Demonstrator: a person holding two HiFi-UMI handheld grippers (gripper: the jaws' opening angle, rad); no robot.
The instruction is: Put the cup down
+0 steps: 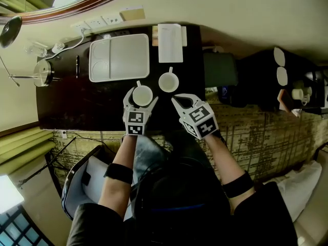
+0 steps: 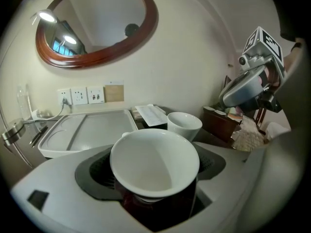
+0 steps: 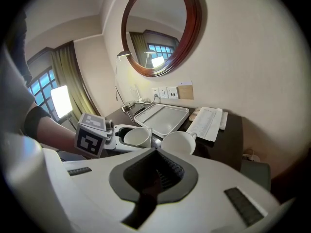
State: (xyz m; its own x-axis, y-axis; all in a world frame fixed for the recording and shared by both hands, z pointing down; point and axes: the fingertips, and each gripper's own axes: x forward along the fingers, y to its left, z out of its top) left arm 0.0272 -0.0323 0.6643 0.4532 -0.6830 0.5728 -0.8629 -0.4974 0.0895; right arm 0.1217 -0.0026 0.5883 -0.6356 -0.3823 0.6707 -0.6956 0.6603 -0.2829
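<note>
My left gripper (image 1: 140,98) is shut on a white cup (image 1: 143,95) at the front of the dark table (image 1: 87,104). In the left gripper view the cup (image 2: 154,161) sits upright between the jaws, and its base is hidden. A second white cup (image 1: 168,82) stands on the table just to the right and slightly behind; the left gripper view shows this second cup (image 2: 184,124) too. My right gripper (image 1: 178,101) is shut and empty, close in front of the second cup (image 3: 178,142). The right gripper view shows its jaws closed together, with the held cup (image 3: 137,136) at left.
A white tray (image 1: 119,57) lies at the back of the table, with a folded paper (image 1: 170,42) to its right. A metal lamp base (image 1: 43,73) stands at the left end, below wall sockets (image 1: 97,22). A dark low cabinet (image 1: 266,78) stands to the right.
</note>
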